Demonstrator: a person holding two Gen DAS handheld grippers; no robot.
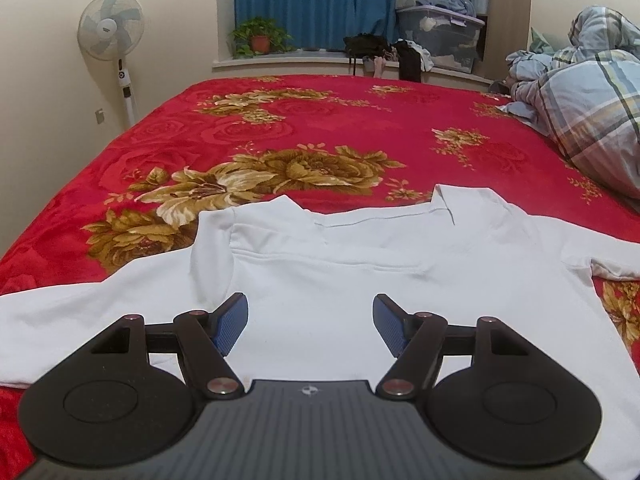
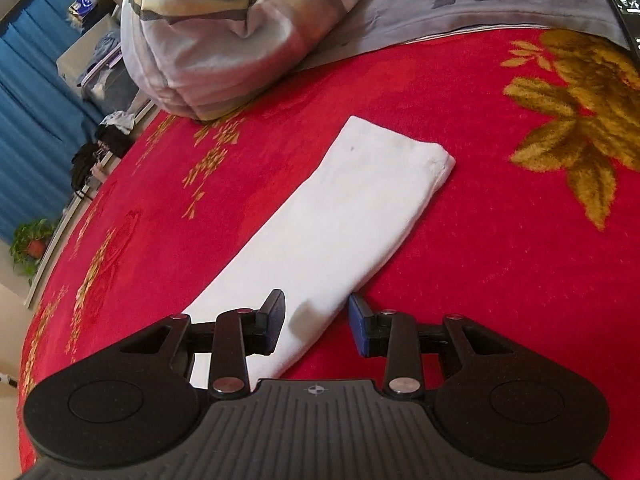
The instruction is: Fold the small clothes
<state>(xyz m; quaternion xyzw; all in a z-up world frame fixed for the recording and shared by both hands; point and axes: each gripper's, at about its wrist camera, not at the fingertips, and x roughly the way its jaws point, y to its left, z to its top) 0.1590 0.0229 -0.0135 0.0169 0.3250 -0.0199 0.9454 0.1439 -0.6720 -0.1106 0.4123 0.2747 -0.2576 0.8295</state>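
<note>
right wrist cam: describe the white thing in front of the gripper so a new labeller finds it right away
Start from the red floral blanket covering the bed. On it, running from the plaid duvet down toward the right hand-held gripper, lies a long, narrow white sleeve. It is the only plain white item there, ending in a squared cuff.

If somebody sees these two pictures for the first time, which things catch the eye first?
First the red bedspread with gold flowers, which fills both views. On it a white shirt lies spread out just ahead of the open left claw, and its long sleeve runs between the fingers of the right claw. A plaid quilt is heaped at the far right.
</note>
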